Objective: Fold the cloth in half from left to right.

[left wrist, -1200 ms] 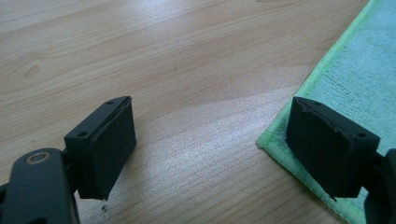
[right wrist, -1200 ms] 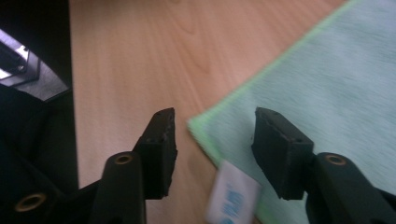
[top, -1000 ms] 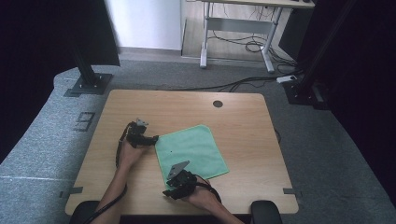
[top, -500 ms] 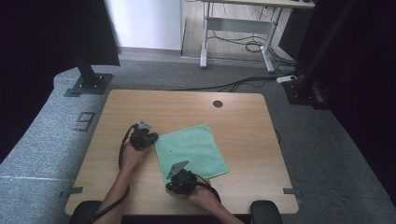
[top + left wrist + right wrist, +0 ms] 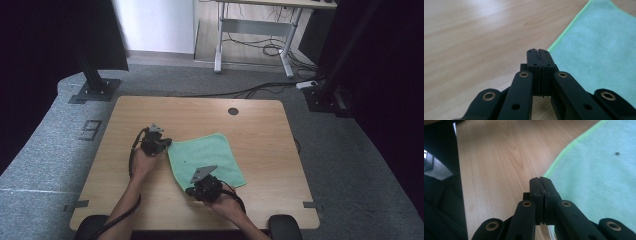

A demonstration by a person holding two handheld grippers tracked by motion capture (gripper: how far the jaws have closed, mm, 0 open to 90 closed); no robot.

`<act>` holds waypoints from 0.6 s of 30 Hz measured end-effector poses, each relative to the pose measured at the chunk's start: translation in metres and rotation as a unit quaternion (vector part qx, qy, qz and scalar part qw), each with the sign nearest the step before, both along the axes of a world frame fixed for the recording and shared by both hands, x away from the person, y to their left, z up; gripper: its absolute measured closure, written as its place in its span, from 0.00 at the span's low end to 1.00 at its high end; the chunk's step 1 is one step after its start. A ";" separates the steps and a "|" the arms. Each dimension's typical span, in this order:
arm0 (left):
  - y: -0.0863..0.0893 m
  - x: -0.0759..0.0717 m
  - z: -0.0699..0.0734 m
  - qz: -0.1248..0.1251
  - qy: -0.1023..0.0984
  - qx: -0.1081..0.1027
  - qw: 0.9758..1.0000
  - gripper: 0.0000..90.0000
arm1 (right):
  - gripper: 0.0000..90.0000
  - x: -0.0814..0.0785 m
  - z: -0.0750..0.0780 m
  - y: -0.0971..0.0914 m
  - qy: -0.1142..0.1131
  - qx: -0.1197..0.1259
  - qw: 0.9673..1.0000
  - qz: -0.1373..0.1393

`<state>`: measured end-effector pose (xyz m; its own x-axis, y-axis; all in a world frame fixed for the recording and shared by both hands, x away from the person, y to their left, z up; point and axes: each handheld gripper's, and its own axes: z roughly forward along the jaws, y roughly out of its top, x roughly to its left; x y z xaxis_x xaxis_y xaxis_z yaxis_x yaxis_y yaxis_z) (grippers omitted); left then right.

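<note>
While the wooden tabletop (image 5: 150, 110) lies bare around it, the green cloth (image 5: 210, 155) is spread flat between the two tongs, with one corner at the tips of each. The left tongs (image 5: 538, 51) have just been closing and are now clenched, and the hemmed edge of the cloth is met right at their tips. The right tongs (image 5: 541, 180) are likewise clenched on the near corner, and a little fabric is seen under them. How much cloth is caught between the pads cannot be made out.

A slip is judged the main risk. If only the hem is pinched, a corner could be pulled free once the cloth is lifted or folded. If the two tongs are raised unevenly, the cloth could be dragged askew or bunched.

The left hand (image 5: 142, 162) is held low behind its tongs, with the forearm stretched up from the near edge. The right hand (image 5: 225, 202) is kept close to the near edge, with its tongs angled down at the corner.
</note>
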<state>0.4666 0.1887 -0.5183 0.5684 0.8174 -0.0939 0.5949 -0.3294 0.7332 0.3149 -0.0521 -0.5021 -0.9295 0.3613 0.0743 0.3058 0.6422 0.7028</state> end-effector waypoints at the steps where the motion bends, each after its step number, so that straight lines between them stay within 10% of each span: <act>1: -0.003 0.002 0.003 -0.002 0.000 -0.002 1.000 0.98 | 0.98 0.001 0.002 -0.004 0.000 0.003 1.000 -0.005; 18: -0.066 0.027 0.031 -0.037 -0.021 0.003 0.999 0.97 | 0.98 0.012 0.017 -0.075 -0.011 0.024 0.996 -0.084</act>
